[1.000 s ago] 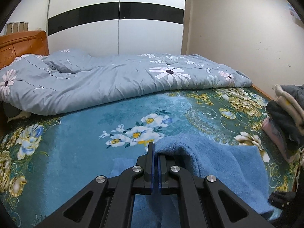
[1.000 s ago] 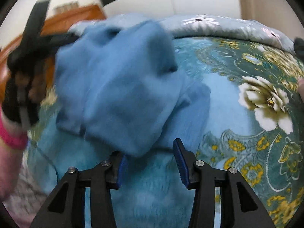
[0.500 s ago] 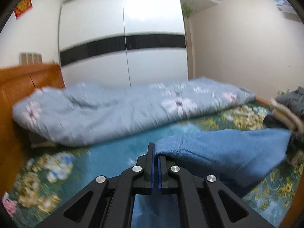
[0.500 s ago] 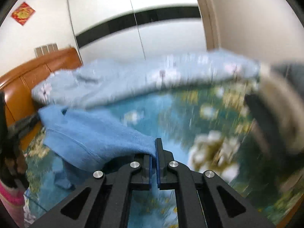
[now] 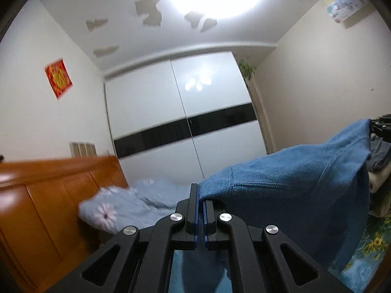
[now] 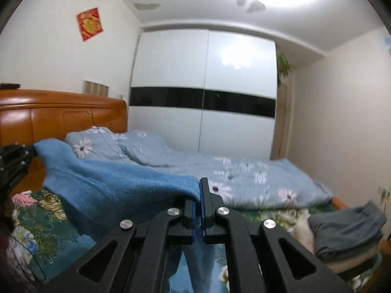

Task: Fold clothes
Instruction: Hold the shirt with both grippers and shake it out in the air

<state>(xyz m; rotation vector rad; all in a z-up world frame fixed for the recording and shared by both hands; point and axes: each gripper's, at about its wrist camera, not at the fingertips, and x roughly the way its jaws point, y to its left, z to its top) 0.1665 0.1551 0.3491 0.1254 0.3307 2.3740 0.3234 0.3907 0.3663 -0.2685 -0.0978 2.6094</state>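
Note:
A blue fleece garment [image 5: 293, 183] hangs in the air, stretched between my two grippers above the bed. My left gripper [image 5: 200, 200] is shut on one corner of it; the cloth runs right to the other gripper at the frame edge [image 5: 381, 124]. In the right wrist view my right gripper [image 6: 199, 195] is shut on the opposite corner of the blue garment [image 6: 117, 183], which stretches left to the left gripper [image 6: 14, 161]. The garment's lower part drapes down behind the fingers, out of sight.
A grey-blue floral duvet [image 6: 244, 178] is bunched across the back of the bed. The teal floral bedspread [image 6: 36, 224] lies below. A stack of folded clothes [image 6: 347, 229] sits at the right. An orange wooden headboard [image 5: 48, 195] stands left, a white wardrobe [image 6: 202, 92] behind.
My right gripper, open a second ago, has shut on the blue garment. Both grippers have lifted it off the bed and tilted upward, pulling it taut between them.

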